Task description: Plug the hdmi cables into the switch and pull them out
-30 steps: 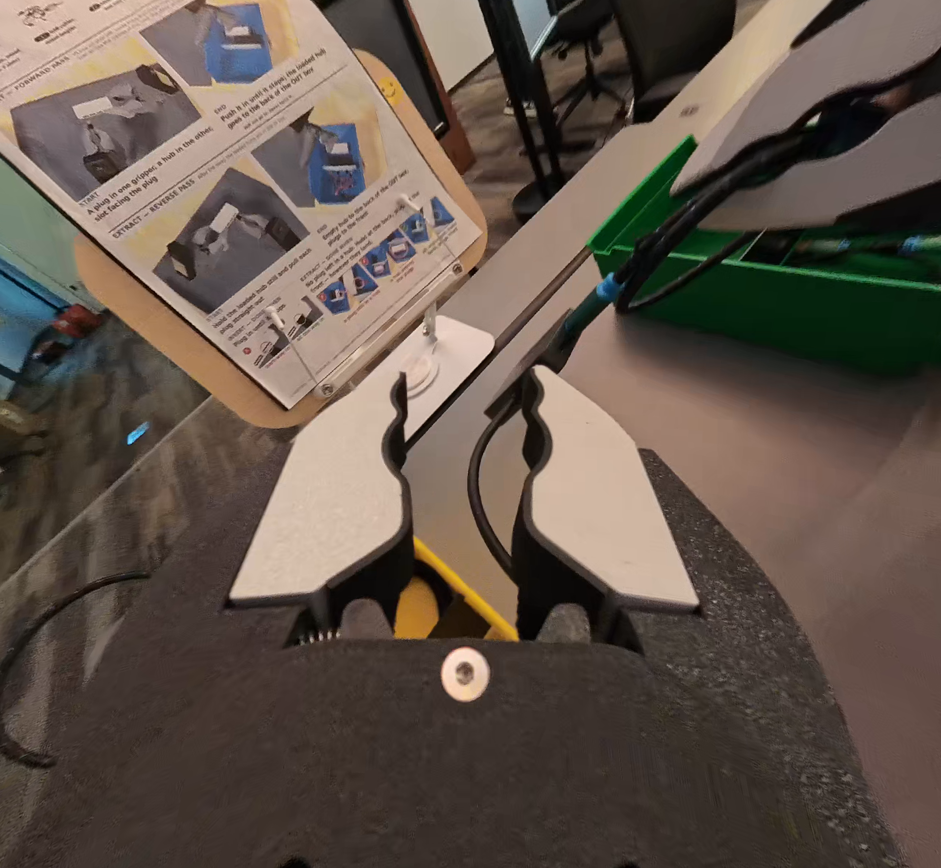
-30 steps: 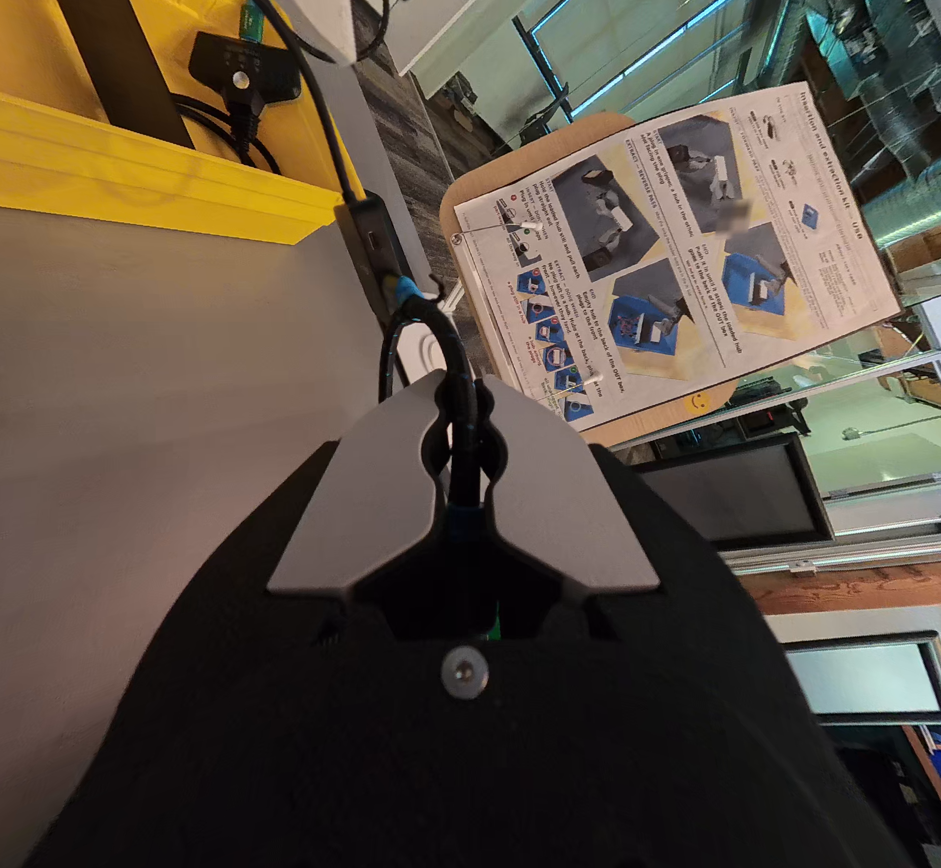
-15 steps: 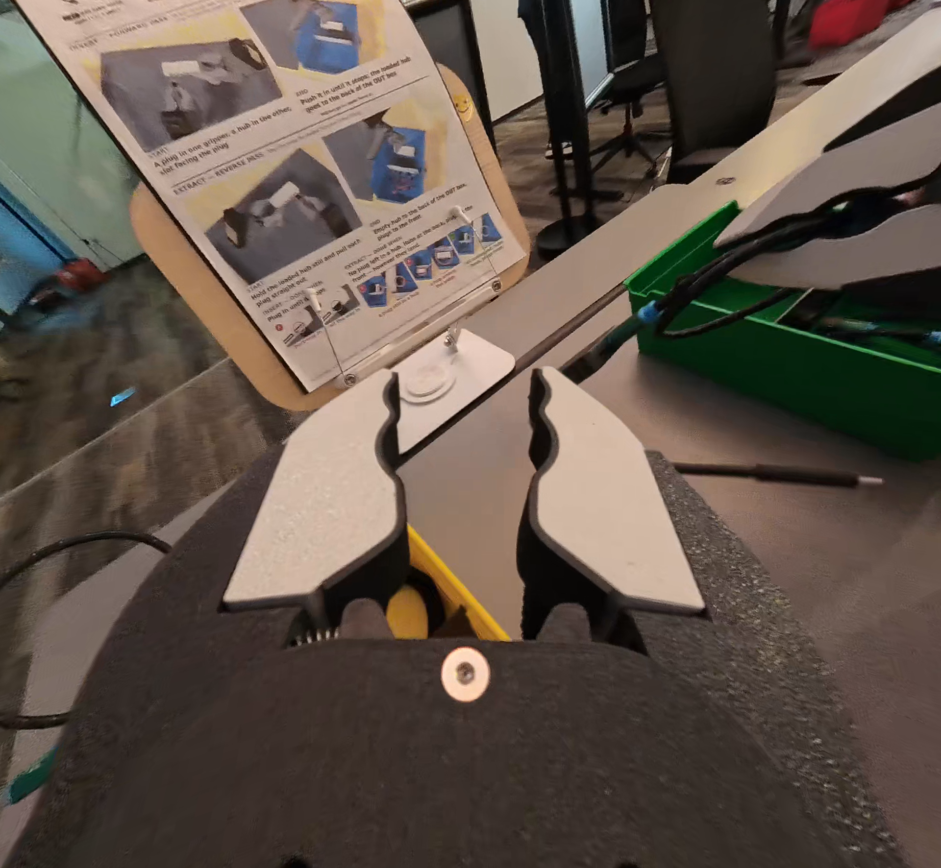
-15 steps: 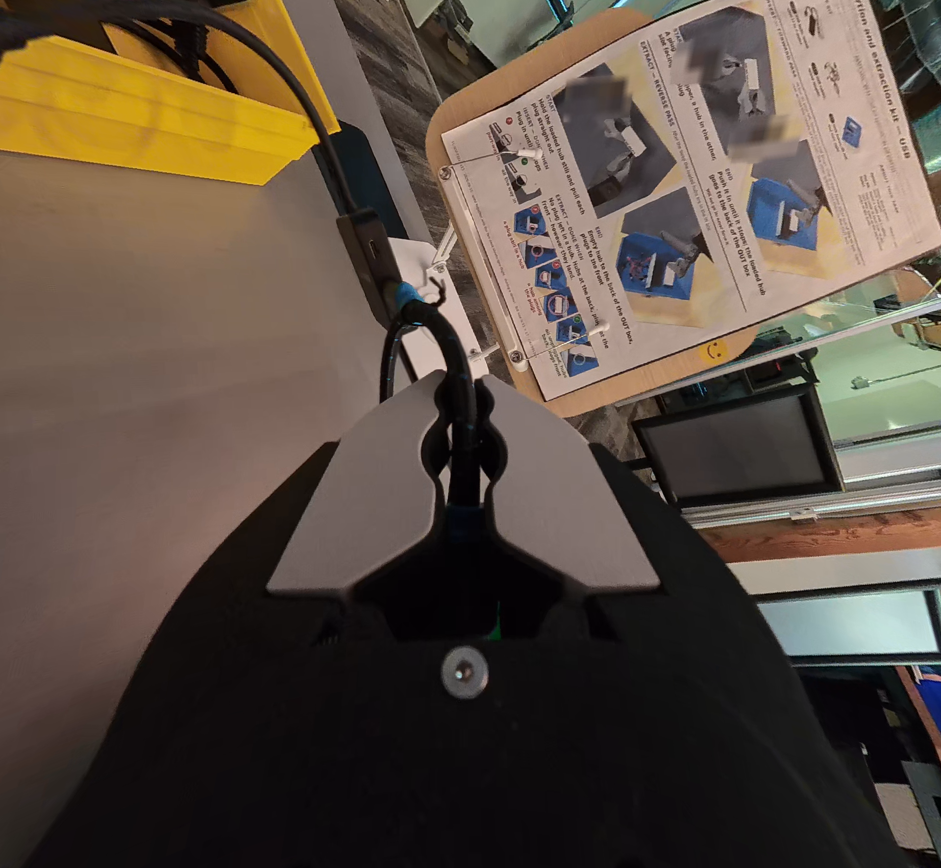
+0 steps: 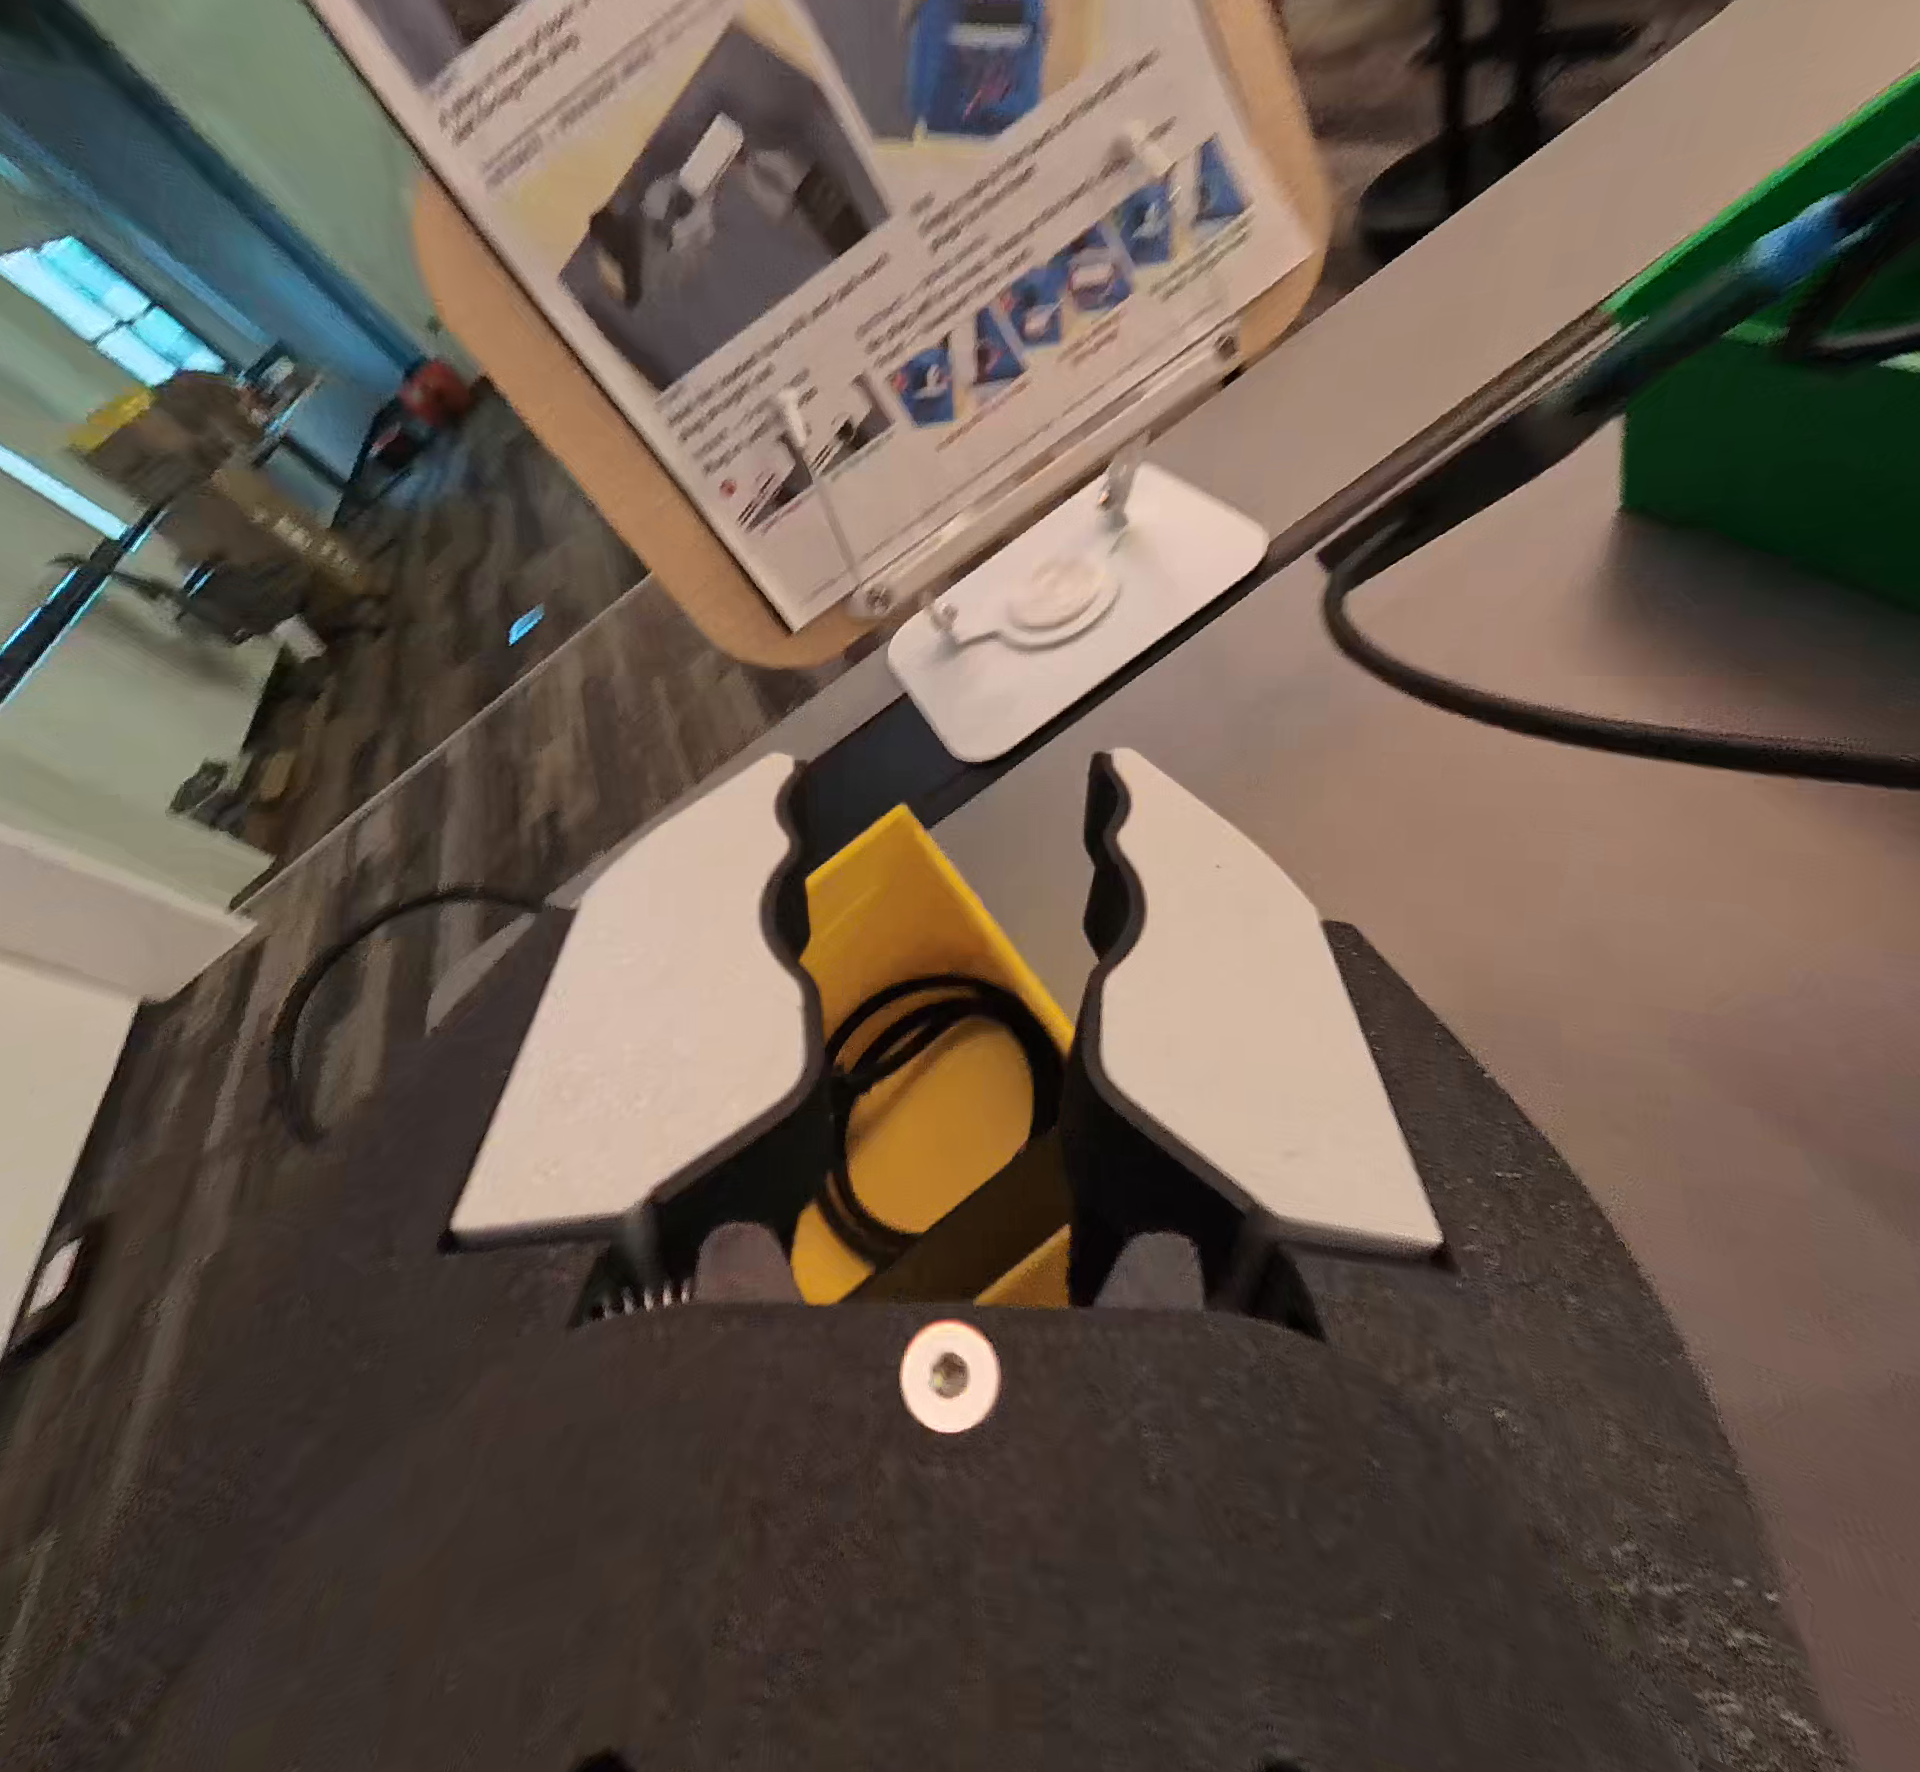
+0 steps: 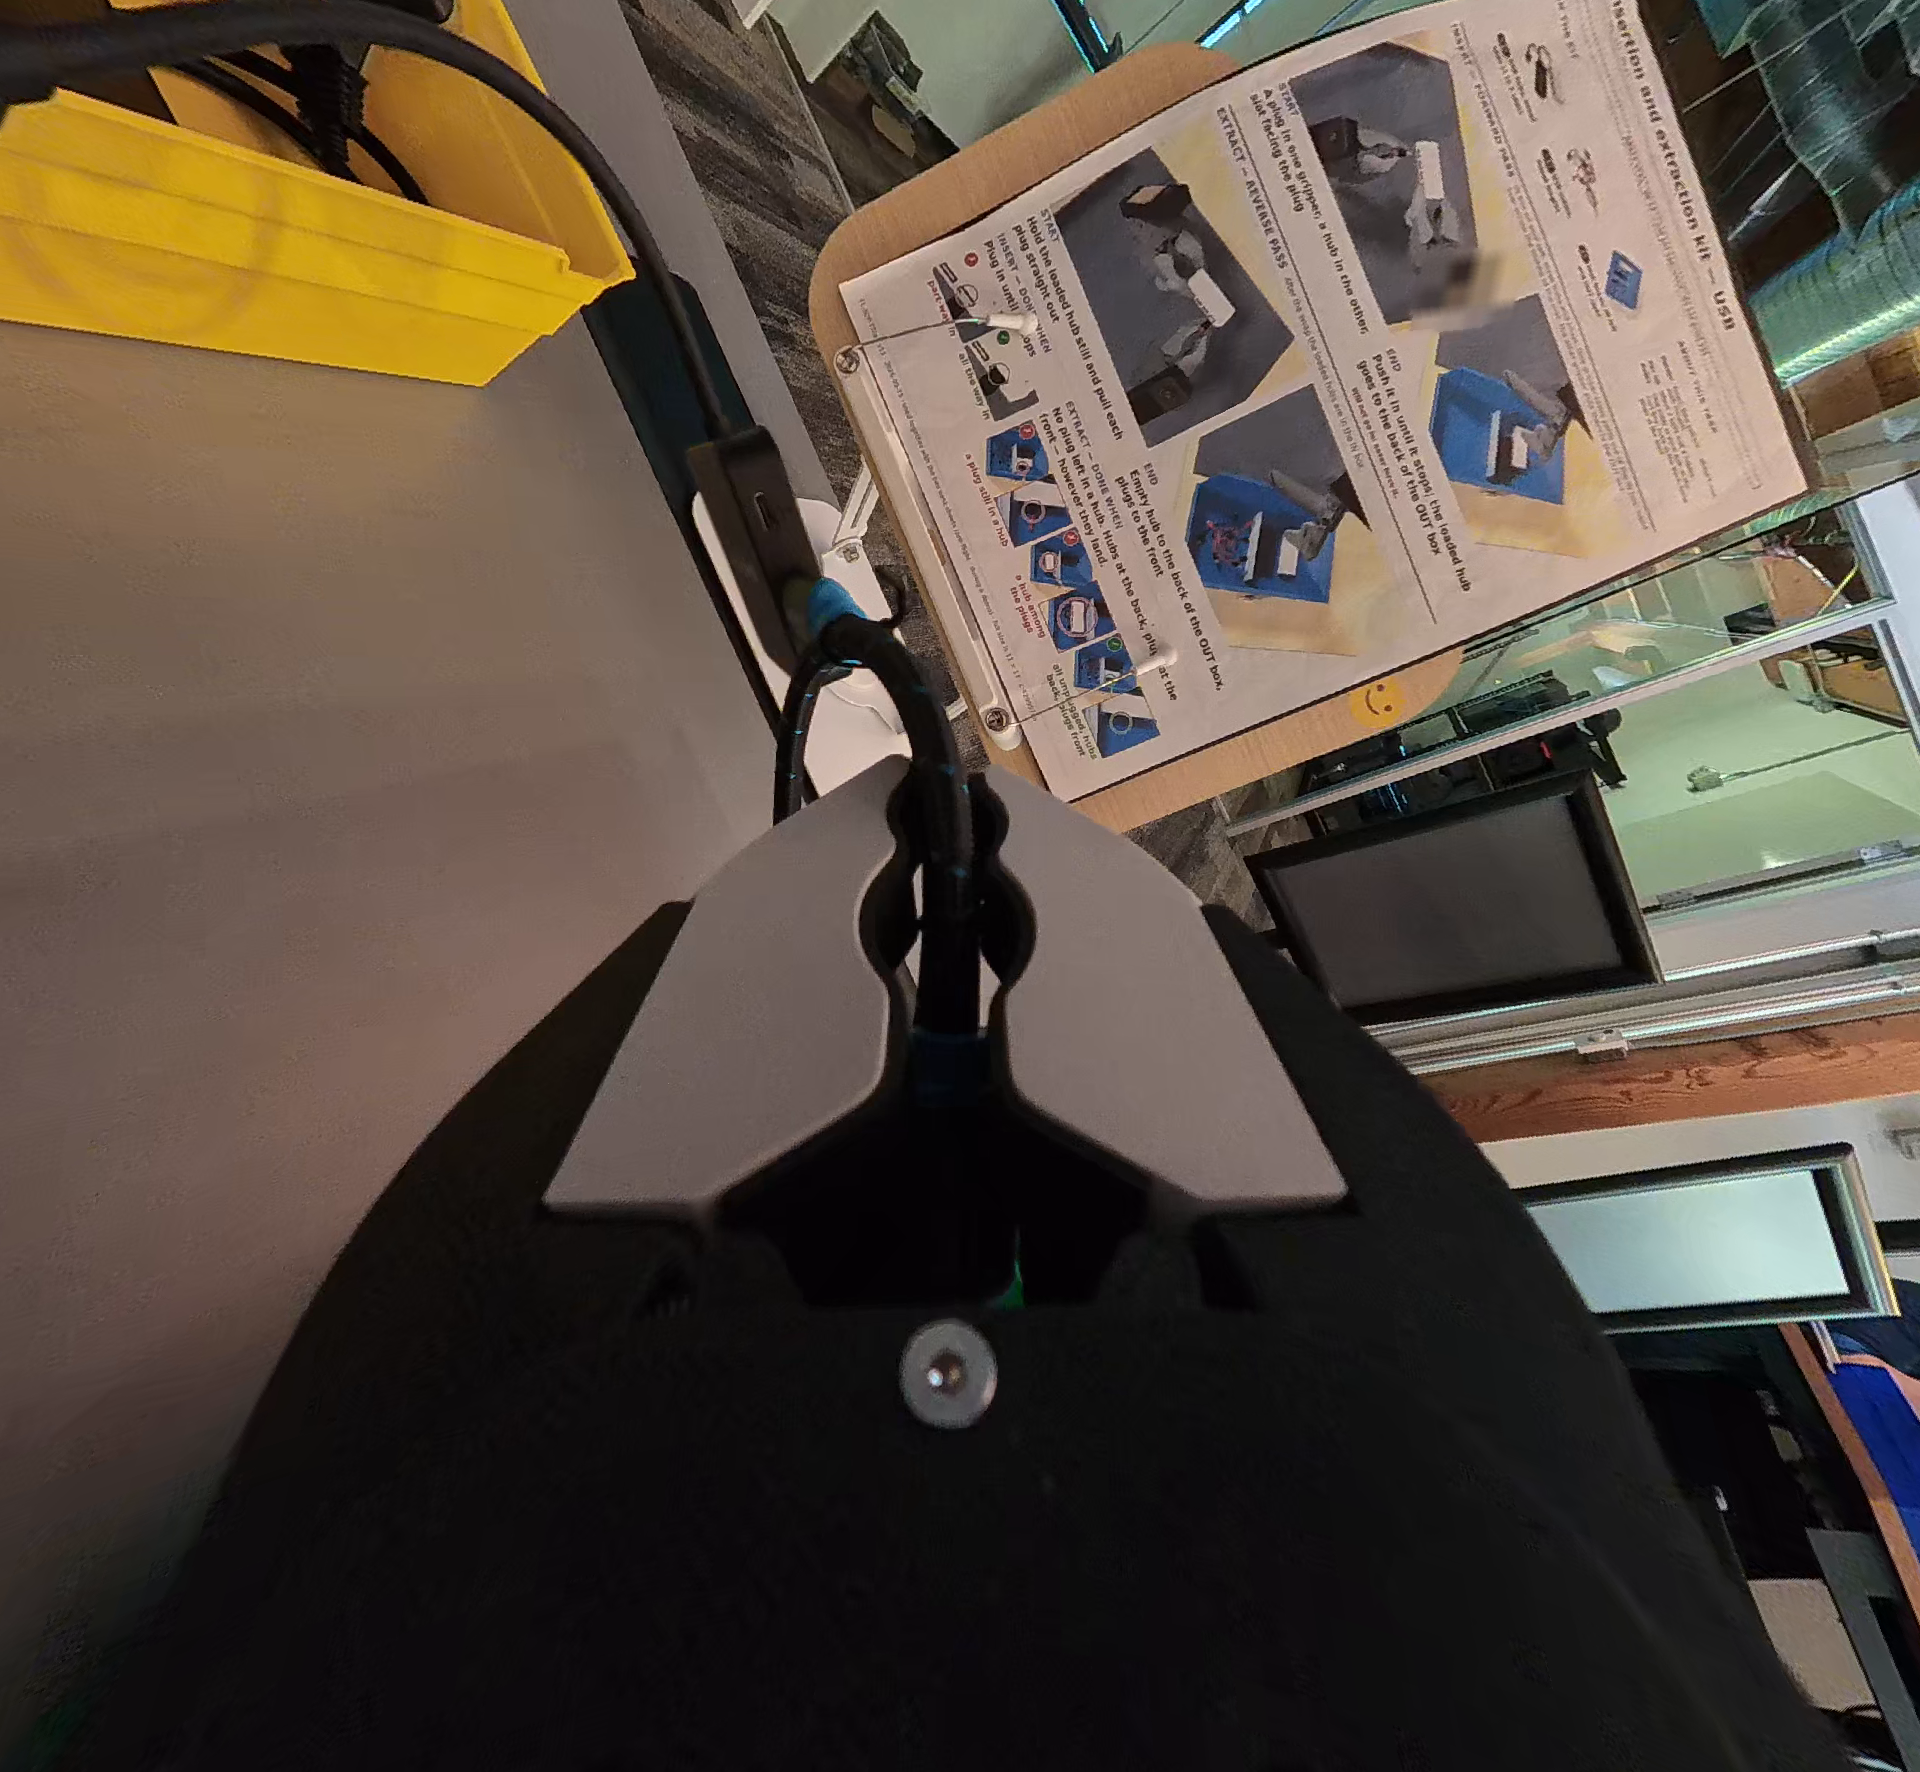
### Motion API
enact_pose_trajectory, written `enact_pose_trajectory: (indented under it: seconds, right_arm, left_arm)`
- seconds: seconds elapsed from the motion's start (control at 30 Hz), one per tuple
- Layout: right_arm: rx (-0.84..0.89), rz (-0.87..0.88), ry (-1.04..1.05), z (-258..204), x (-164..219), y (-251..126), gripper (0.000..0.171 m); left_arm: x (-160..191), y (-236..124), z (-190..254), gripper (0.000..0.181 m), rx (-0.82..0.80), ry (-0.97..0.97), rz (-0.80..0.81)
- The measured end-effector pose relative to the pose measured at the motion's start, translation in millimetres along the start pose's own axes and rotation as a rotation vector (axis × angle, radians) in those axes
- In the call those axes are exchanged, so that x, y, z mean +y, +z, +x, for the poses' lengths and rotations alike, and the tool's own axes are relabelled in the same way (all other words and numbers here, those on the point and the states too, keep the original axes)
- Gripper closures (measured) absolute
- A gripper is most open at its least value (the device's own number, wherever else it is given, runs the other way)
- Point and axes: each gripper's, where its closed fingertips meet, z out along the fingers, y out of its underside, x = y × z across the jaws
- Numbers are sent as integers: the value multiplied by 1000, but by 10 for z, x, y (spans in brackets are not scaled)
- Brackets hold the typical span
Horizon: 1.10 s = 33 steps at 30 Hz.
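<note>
The right tool [image 6: 940, 849] is clamped on a black braided HDMI cable [image 6: 930, 746] just behind its blue-banded plug [image 6: 831, 602], which sits in the end of a slim black switch [image 6: 753, 517]. The switch hangs off the cable above the far edge of the grey counter [image 6: 312, 631]. The left tool [image 5: 940, 849] stands wide and empty over a yellow bin [image 5: 914, 901] that holds a coiled black cable [image 5: 935, 1078].

Risks:
- The switch is carried only by the plug and the cable. A sharp pull could unseat the plug and drop the switch.
- The switch's own lead [image 6: 582, 133] arcs past the yellow bin and could snag its rim.
- The grip sits on the cable, not the plug body, so extraction force bends the strain relief.
- The left view is blurred, so a reach into the bin may close on the coil instead of a connector.

Writing: an illustrated instruction sheet [image 6: 1299, 392] stands clipped to a wooden board [image 6: 1143, 792] with a yellow smiley sticker [image 6: 1377, 702]. Its text is not reproduced here. No brand marks can be made out on the switch or cables
</note>
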Motion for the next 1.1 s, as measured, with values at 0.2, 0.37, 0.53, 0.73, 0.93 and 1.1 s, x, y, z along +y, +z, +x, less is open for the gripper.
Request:
enact_pose_trajectory:
  seconds: [0.2, 0.37, 0.53, 0.73, 0.93, 1.1]
  right_arm:
    - [-3, -16, -10, 5, 41, 13, 165]
    - [-11, -39, -16, 0, 94, 44, 165]
    - [-12, -54, -16, -5, 126, 62, 165]
    - [-12, -62, -12, 1, 139, 62, 165]
    - [11, -65, -10, 48, 152, 55, 165]
    - [29, 1, 33, 167, 91, -48, 165]
  left_arm:
    - [310, -24, -484, 131, -333, 109, -212]
    - [534, -62, -698, 130, -495, 243, -379]
    - [630, -68, -783, 127, -575, 356, -467]
    - [623, -52, -750, 127, -592, 434, -484]
    - [535, 80, -538, 127, -413, 363, -356]
    - [33, 66, 59, 127, -1, 274, 60]
